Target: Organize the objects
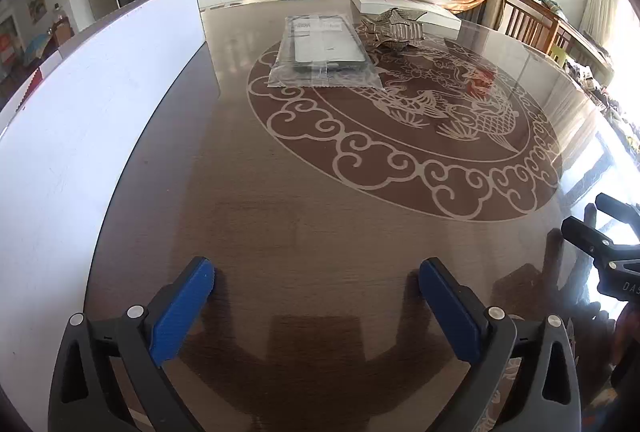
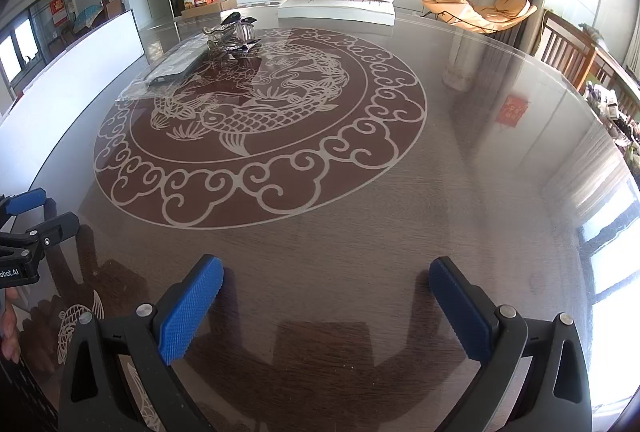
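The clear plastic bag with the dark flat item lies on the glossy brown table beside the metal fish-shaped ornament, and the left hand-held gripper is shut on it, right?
Not quite. The left hand-held gripper is open and empty, as the left wrist view shows. The clear plastic bag does lie on the glossy brown table beside the metal fish-shaped ornament.

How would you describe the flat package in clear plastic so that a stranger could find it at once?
Start at the round table with the pale fish medallion. On the medallion's far rim lies the plastic-wrapped package, long and flat. Beside it stand a shiny metal ornament and a white box; only the package is dark inside transparent film.
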Motion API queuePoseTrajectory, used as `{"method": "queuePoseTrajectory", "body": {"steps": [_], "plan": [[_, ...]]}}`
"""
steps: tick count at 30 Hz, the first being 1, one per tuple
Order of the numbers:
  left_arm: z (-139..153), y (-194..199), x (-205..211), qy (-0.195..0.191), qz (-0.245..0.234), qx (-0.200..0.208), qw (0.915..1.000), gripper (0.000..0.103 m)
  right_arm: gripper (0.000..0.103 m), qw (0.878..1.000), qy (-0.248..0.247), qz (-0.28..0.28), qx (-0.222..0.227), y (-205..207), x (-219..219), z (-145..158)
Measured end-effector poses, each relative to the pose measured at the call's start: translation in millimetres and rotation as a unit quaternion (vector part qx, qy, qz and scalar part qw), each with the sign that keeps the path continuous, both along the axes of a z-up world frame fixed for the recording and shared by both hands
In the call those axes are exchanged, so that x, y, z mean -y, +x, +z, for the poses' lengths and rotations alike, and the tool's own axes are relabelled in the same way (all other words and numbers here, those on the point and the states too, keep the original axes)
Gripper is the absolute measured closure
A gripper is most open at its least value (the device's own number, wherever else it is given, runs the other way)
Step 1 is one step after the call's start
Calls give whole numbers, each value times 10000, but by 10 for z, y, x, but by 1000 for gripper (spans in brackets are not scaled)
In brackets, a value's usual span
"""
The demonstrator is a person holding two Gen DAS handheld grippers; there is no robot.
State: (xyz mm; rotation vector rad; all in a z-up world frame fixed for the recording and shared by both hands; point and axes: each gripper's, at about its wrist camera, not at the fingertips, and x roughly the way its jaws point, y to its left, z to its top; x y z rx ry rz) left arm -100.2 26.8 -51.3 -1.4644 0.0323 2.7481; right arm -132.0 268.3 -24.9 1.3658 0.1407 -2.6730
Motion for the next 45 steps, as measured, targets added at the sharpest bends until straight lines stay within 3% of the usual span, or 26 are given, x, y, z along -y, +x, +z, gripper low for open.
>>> {"method": "queuePoseTrajectory", "body": {"steps": [39,45], "plan": [[-7,36,-26,10,255,-57,9997,0,0,10000,40,-27,-13,-14,22,-5],[20,-73,-12,157,64,399,9991,0,0,10000,17,-27,-3,-21,19,-4]]}}
